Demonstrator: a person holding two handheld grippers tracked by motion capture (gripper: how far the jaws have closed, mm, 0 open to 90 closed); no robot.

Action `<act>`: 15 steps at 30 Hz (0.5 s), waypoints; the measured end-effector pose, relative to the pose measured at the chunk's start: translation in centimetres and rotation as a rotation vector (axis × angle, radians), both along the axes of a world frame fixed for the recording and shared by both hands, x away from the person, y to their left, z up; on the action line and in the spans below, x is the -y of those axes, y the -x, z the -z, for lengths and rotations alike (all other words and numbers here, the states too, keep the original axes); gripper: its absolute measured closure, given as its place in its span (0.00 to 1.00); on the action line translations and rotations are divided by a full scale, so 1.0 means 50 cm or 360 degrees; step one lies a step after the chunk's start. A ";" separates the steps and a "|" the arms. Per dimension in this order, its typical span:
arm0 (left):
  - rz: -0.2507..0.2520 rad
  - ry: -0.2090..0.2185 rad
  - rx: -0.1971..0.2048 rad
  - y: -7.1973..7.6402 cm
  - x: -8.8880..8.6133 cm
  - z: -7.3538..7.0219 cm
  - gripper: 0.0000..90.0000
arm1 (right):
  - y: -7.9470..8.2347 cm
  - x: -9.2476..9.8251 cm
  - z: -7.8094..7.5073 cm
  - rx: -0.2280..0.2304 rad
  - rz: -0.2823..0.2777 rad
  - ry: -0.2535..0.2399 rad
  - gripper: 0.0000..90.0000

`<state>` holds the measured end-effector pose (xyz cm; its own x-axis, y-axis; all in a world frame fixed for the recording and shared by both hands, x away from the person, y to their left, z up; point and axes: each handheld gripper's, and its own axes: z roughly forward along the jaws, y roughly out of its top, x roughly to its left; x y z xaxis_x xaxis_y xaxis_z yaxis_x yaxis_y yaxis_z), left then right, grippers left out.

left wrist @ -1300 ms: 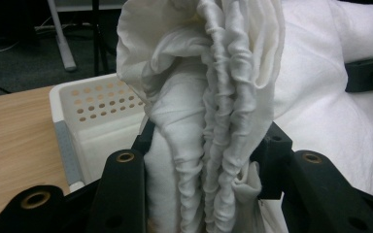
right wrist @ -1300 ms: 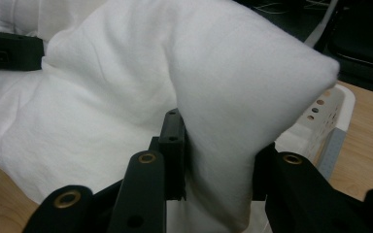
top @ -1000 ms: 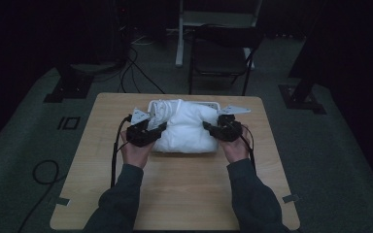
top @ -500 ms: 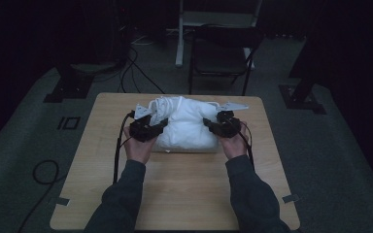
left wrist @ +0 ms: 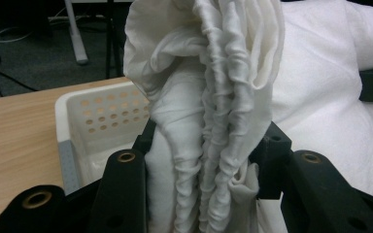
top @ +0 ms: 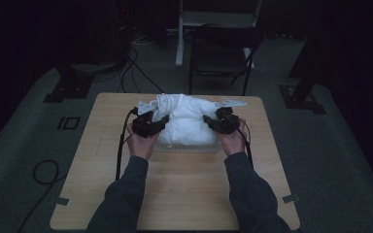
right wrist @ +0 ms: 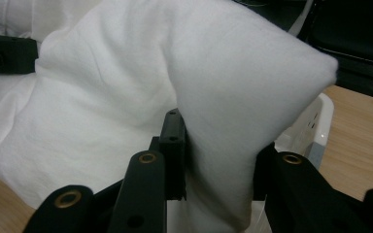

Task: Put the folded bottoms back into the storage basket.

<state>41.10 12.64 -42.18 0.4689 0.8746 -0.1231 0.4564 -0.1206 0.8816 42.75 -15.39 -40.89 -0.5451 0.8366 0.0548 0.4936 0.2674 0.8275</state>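
A white pillow [top: 189, 124] in a white pillowcase fills a white perforated basket [top: 187, 145] on the wooden table [top: 175, 189]. My left gripper [top: 161, 121] is shut on the gathered, ruffled pillowcase edge [left wrist: 213, 126] at the pillow's left end. At the other end my right gripper [top: 209, 121] is shut on a corner of the pillow [right wrist: 252, 116]. In the left gripper view the basket's wall [left wrist: 102, 116] shows at the left, behind the cloth. The right gripper view has the basket's rim [right wrist: 320, 126] to the right of the pinched corner.
A dark chair [top: 223, 53] and a white post [top: 179, 34] stand beyond the table's far edge. Cables [top: 126, 68] lie on the grey floor at the left. Bare table lies in front of the basket toward me.
My left hand has shifted a little to the right with the bunched cloth. The right hand has kept its place.
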 end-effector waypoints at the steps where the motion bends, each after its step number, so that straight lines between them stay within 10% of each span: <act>1: -0.0002 -0.0003 0.0004 -0.002 0.001 -0.002 0.65 | -0.002 0.000 -0.001 -0.0001 0.0005 -0.0002 0.77; 15: -0.0031 0.0000 0.0042 -0.031 0.009 -0.026 0.65 | -0.024 0.001 -0.025 0.0039 0.0046 -0.0022 0.78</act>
<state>42.68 12.19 -40.88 0.4551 0.8836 -0.1106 0.4349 -0.1122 0.8934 43.97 -15.44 -39.63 -0.5219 0.8513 0.0536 0.4805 0.2416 0.8431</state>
